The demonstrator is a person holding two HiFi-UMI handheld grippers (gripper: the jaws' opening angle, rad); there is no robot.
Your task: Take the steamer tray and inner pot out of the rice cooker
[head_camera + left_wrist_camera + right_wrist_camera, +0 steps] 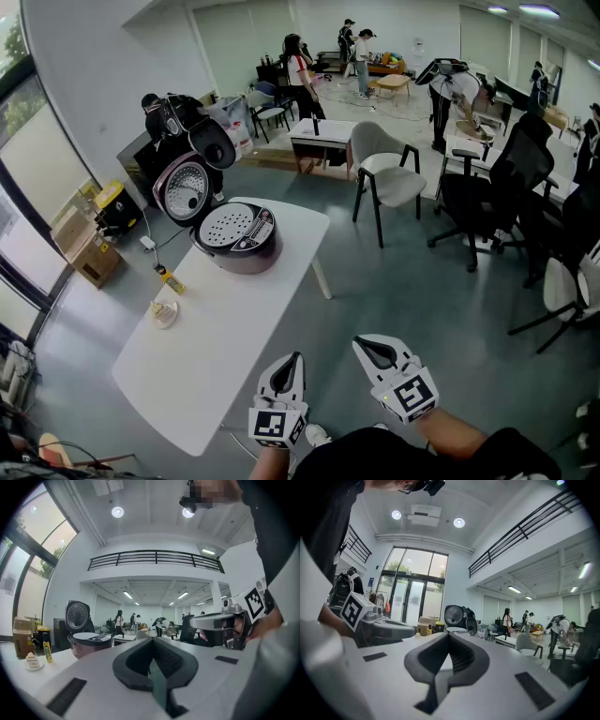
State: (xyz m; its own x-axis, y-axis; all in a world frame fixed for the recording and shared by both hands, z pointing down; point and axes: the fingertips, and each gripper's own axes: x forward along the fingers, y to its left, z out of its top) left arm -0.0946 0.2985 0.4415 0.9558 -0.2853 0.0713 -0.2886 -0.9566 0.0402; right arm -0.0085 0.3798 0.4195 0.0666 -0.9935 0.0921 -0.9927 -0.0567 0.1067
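Note:
A dark rice cooker [236,246] stands on the far part of the white table [216,361], its lid [183,187] swung up and open. A pale perforated steamer tray [228,225] sits in its top; the inner pot beneath is hidden. My left gripper [295,360] and right gripper [362,345] hover side by side off the table's near right edge, both shut and empty, well short of the cooker. In the left gripper view the cooker [89,641] is at the left beyond the closed tips [151,641]. The right gripper view shows the cooker [457,619] straight ahead past its closed tips [449,637].
A small dish with a cake [164,311] and a yellow bottle [172,281] lie on the table's left side. A grey chair [389,178] and black office chairs [497,187] stand to the right. Cardboard boxes [84,248] sit by the window; people stand at the back.

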